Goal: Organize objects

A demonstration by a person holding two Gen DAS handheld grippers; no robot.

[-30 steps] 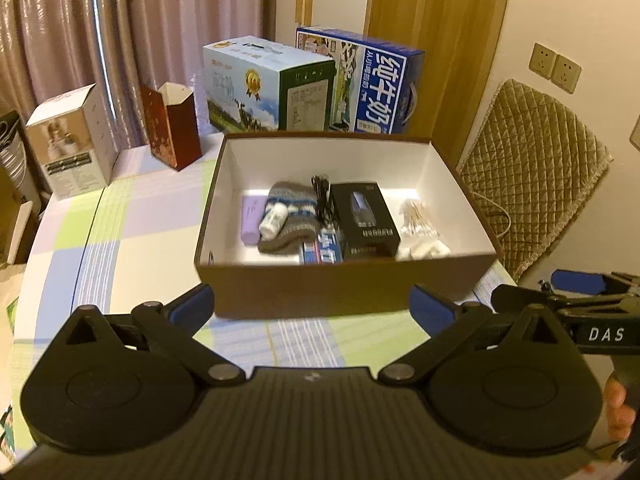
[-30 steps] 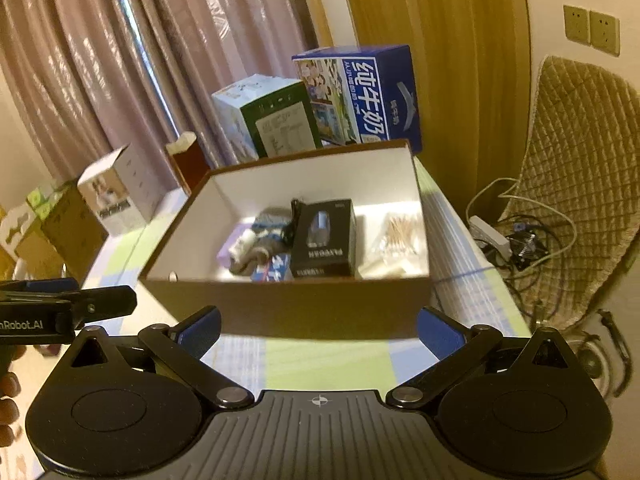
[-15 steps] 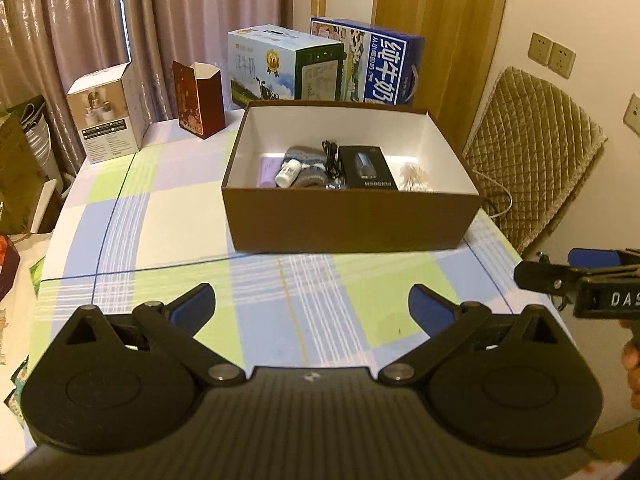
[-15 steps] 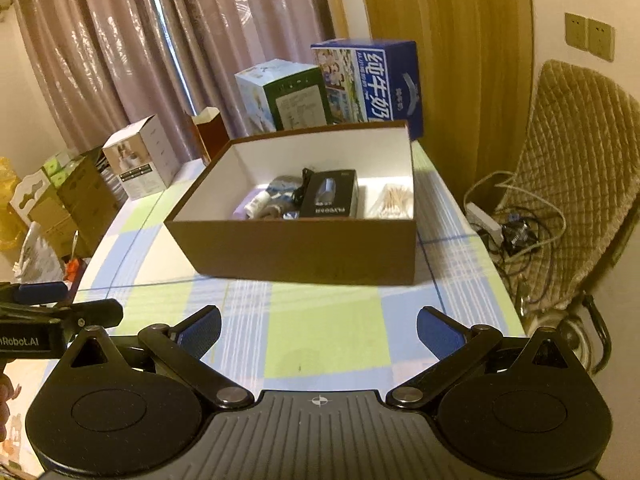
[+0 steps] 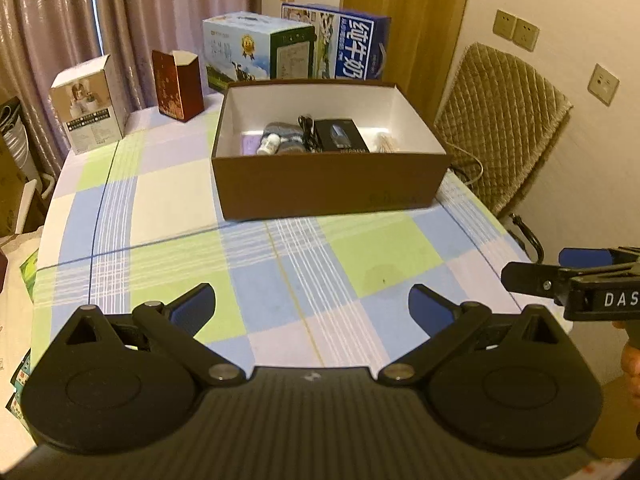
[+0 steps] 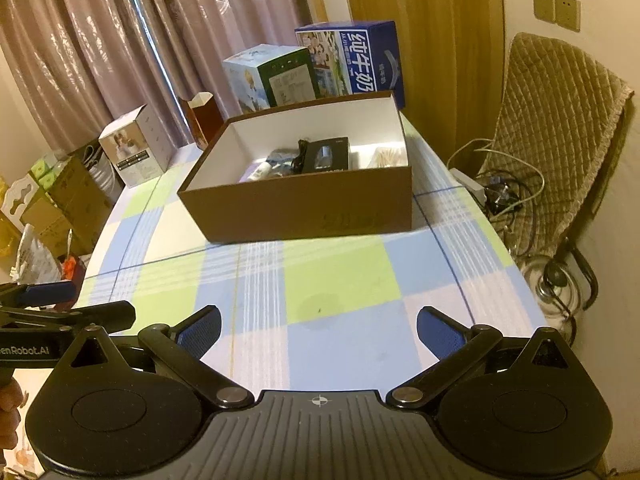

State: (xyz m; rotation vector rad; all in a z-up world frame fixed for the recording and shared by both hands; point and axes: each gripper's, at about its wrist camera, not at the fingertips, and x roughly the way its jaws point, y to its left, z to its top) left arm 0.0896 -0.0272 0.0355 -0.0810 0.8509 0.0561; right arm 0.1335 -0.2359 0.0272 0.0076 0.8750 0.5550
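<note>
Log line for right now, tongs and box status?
left tongs: open, empty | right tongs: open, empty | brown box: on table, holds items | both tongs: short of box

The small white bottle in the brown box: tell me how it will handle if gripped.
The small white bottle lies on its side, so it may roll. Its smooth round body could slip between pads. It looks light, leaning against the grey knitted item.

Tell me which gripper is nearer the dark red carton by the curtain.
Left, by a modest margin. The left gripper hangs open over the table's near edge, on the dark red carton's side. The right gripper, also open, sits beside it, further toward the chair side.
</note>
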